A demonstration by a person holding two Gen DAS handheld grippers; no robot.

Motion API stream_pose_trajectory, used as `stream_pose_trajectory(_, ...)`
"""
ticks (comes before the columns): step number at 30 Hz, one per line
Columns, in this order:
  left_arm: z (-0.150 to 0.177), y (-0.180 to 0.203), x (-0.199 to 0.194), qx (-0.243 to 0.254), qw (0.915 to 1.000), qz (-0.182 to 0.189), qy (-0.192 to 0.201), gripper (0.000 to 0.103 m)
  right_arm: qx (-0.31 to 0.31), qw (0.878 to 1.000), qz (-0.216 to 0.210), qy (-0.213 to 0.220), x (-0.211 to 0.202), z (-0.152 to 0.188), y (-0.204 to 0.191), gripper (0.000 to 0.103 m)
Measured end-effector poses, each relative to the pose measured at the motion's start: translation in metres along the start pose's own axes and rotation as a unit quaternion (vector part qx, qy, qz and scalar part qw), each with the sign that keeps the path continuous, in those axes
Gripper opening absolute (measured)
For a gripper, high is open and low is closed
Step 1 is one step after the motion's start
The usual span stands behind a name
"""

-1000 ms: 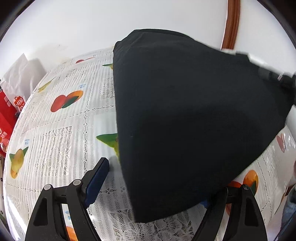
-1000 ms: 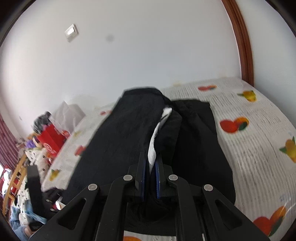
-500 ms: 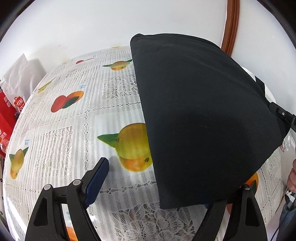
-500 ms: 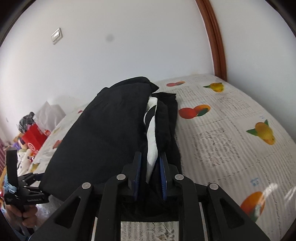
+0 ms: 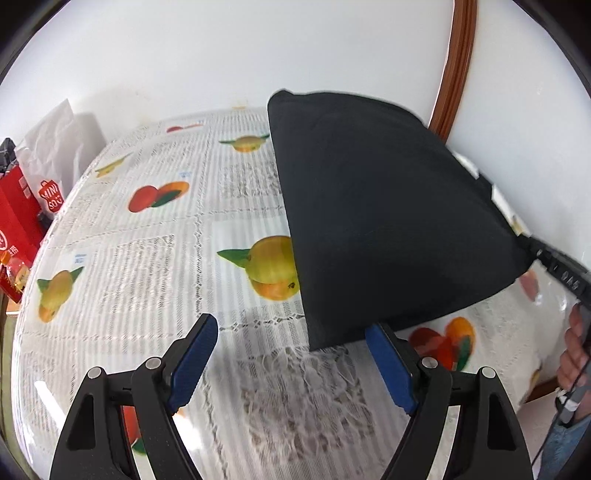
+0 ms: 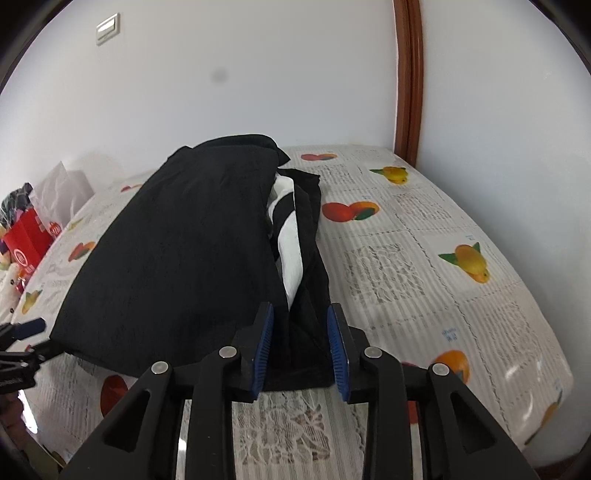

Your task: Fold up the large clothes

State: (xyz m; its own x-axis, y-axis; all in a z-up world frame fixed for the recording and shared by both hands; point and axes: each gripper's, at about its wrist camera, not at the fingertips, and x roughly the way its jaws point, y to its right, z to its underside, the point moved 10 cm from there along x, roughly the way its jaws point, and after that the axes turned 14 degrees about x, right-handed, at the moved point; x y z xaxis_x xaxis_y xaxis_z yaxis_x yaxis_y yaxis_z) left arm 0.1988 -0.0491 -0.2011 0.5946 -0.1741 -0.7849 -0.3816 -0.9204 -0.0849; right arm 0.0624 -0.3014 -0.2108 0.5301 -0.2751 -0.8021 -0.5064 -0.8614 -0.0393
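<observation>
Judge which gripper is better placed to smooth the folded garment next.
Probably the left gripper: open, empty, just clear of the black garment's near corner. The right gripper has just been opening, cloth still between its jaws.

A room in a home: a desk under a lace-and-fruit-print tablecloth point(image 5: 155, 258) stands against plain white walls, a brown wooden door frame point(image 6: 408, 81) at one o'clock, a light switch point(image 6: 108, 28) at eleven, red shopping bags point(image 5: 22, 221) at nine.

White wall point(image 6: 258, 74), brown door frame point(image 6: 408, 74)
</observation>
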Motion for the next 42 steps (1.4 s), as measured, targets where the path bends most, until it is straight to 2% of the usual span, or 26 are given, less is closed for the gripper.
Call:
stream_pose_trajectory(6, -0.008, 0.002, -0.037, -0.007, 0.9994, -0.002, 0.034, 0.080, 0.003, 1.000, 0.025, -0.015, -0.021, 0.006, 0.003, 0.036)
stream_pose_trajectory(7, -0.009, 0.002, -0.045, -0.009, 0.9992, -0.002, 0.040, 0.080, 0.004, 1.000, 0.027, -0.013, -0.028, 0.006, 0.002, 0.039)
stream_pose_trajectory(9, -0.011, 0.004, -0.060, -0.013, 0.9986, 0.000, 0.051, 0.080, 0.012, 1.000, 0.023, -0.012, -0.039, 0.006, 0.000, 0.045)
stream_pose_trajectory(12, -0.015, 0.005, -0.078, -0.017, 0.9978, -0.004, 0.063, 0.081, 0.026, 1.000, 0.005, -0.010, -0.060, 0.003, -0.007, 0.046)
stream_pose_trajectory(18, -0.022, 0.008, -0.114, -0.017, 0.9958, -0.021, 0.088, 0.082, 0.024, 1.000, 0.004, 0.009, -0.104, -0.001, -0.018, 0.049)
stream_pose_trajectory(21, -0.021, 0.012, -0.129, -0.014, 0.9951, -0.028, 0.094, 0.082, 0.029, 0.999, 0.009, 0.022, -0.126, -0.002, -0.021, 0.061)
stream_pose_trajectory(23, -0.020, 0.013, -0.137, -0.015, 0.9948, -0.029, 0.097, 0.082, 0.024, 0.999, 0.008, 0.031, -0.141, 0.000, -0.025, 0.081)
stream_pose_trajectory(26, -0.019, 0.012, -0.146, -0.019, 0.9939, -0.036, 0.103, 0.085, 0.014, 0.998, 0.018, 0.054, -0.157, 0.000, -0.027, 0.089)
stream_pose_trajectory(28, -0.018, 0.012, -0.149, -0.016, 0.9937, -0.042, 0.103, 0.088, 0.009, 0.998, 0.018, 0.060, -0.166, 0.002, -0.029, 0.092)
stream_pose_trajectory(31, -0.018, 0.011, -0.151, -0.017, 0.9935, -0.045, 0.103, 0.089, 0.010, 0.998, 0.013, 0.056, -0.170, 0.006, -0.030, 0.095)
stream_pose_trajectory(34, -0.016, 0.012, -0.152, -0.017, 0.9938, -0.046, 0.100, 0.089, -0.001, 0.998, 0.027, 0.057, -0.172, 0.009, -0.029, 0.098)
stream_pose_trajectory(42, -0.016, 0.014, -0.152, -0.015, 0.9937, -0.051, 0.098, 0.089, 0.007, 0.998, 0.034, 0.054, -0.172, 0.011, -0.024, 0.098)
